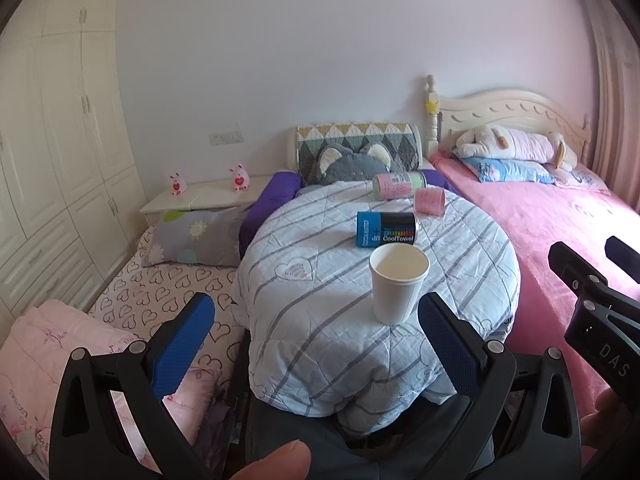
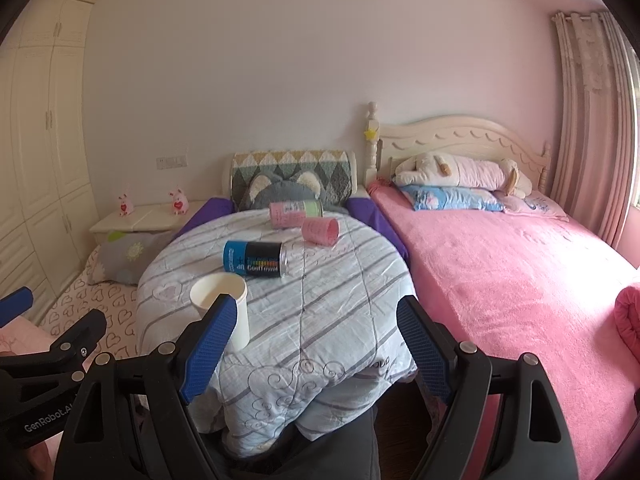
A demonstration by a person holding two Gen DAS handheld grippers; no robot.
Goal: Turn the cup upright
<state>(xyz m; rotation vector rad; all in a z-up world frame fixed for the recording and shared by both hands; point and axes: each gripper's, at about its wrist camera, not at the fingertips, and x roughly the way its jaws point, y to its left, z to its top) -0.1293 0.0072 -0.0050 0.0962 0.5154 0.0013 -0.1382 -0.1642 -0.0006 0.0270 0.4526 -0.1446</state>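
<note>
A white paper cup [image 1: 398, 286] stands upright, mouth up, on the striped light-blue quilt [image 1: 320, 320]. It also shows in the right wrist view [image 2: 224, 304], partly behind that gripper's left finger [image 2: 208, 348]. My left gripper [image 1: 316, 344] is open and empty, with the cup just beyond its right finger. My right gripper [image 2: 316, 344] is open and empty, back from the cup; its body shows at the right edge of the left wrist view [image 1: 592, 312].
A blue and black CoolTowel can [image 1: 386, 229] lies on its side behind the cup. Two pink cans [image 1: 430, 201] lie further back, near a grey plush cushion [image 1: 352, 162]. A pink bed [image 2: 500, 264] is to the right, a heart-print mattress [image 1: 160, 296] to the left.
</note>
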